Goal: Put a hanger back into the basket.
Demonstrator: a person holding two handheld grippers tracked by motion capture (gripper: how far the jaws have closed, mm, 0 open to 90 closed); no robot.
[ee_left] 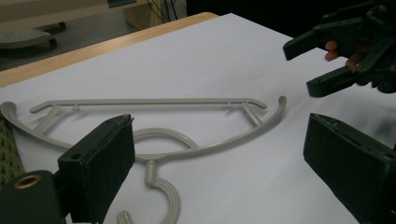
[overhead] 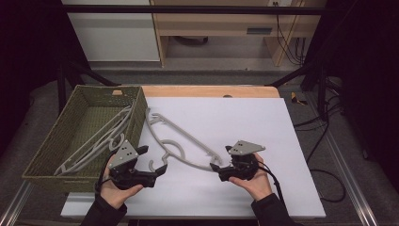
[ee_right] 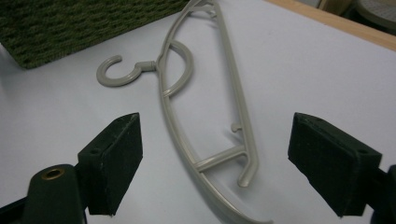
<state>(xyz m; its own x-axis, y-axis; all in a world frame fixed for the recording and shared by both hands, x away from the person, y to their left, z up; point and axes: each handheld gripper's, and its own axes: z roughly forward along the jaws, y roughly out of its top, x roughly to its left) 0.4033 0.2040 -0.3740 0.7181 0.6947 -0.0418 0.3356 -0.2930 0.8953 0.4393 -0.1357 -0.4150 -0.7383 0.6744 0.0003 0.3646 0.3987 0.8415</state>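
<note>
From the high view, a grey plastic hanger lies flat on the white sheet that covers the bench, running slantwise from beside the basket toward the near middle. Its hook curls toward the near edge. A woven green basket stands at the left edge of the bench, and more grey hangers lie inside it. The left tongs, held in the person's left hand, stand released, with their tips on either side of the hook. The right tongs, held in the right hand, sit at the hanger's near right end, released around it but not pressing on it.

In the left gripper view, the two black pads stand wide apart. The hanger lies on the sheet ahead, with its hook low between the pads and untouched by either. The right tongs show at the upper right, parted and hanging just beyond the hanger's far end.

In the right gripper view, the pads are also parted, and the hanger's end lies on the sheet between them, clear of both. The hanger runs away toward the basket, whose wall crosses the upper left corner.
</note>
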